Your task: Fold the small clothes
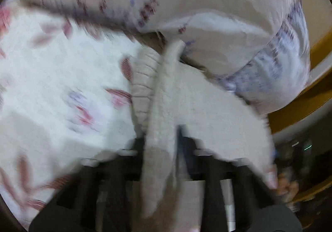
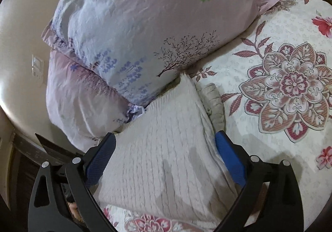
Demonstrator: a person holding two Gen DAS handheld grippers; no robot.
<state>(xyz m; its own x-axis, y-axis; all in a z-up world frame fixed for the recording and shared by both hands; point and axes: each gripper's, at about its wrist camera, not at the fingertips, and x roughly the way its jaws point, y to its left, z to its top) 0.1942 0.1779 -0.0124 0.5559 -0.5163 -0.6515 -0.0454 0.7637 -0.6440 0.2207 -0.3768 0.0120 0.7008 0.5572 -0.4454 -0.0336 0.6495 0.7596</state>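
My left-wrist picture is smeared with blur. The left claw [image 1: 160,161] sits at the bottom edge, its dark fingers [image 1: 116,169] close together on a fold of the pale knitted garment [image 1: 207,107], which bunches up between them and spreads away to the right. A ribbed cuff [image 1: 143,80] shows just left of the pinched fold. Under it I see the floral bedspread [image 1: 51,78], and beyond it the lilac pillow [image 1: 207,4].

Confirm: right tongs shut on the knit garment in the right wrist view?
No. The right tongs stand wide open, blue pads apart on either side of the grey knit garment lying on the floral bedspread.
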